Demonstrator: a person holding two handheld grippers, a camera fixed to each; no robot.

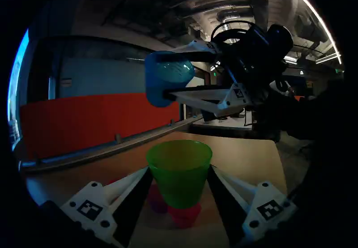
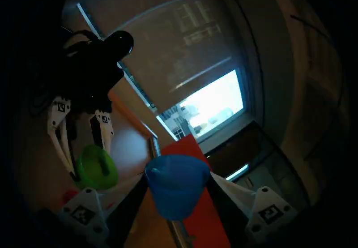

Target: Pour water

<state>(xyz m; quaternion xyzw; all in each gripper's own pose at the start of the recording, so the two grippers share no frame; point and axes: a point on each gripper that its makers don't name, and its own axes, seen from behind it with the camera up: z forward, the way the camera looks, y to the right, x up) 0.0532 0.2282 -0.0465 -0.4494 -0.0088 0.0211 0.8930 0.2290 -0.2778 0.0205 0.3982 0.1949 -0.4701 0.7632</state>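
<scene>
i've got right gripper (image 2: pixel 177 178) clamped on blue cup (image 2: pixel 176 190), tipped sideways above green cup (image 1: pixel 180 172), itself clamped in left gripper (image 1: pixel 179 171); no water seen, so pour unconfirmed.

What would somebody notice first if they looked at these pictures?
Probably the bright green cup, gripped low in the left gripper view by the left gripper. Higher up in that view, the right gripper holds a blue cup tipped on its side. Behind them on the left runs a big orange wall panel.
</scene>
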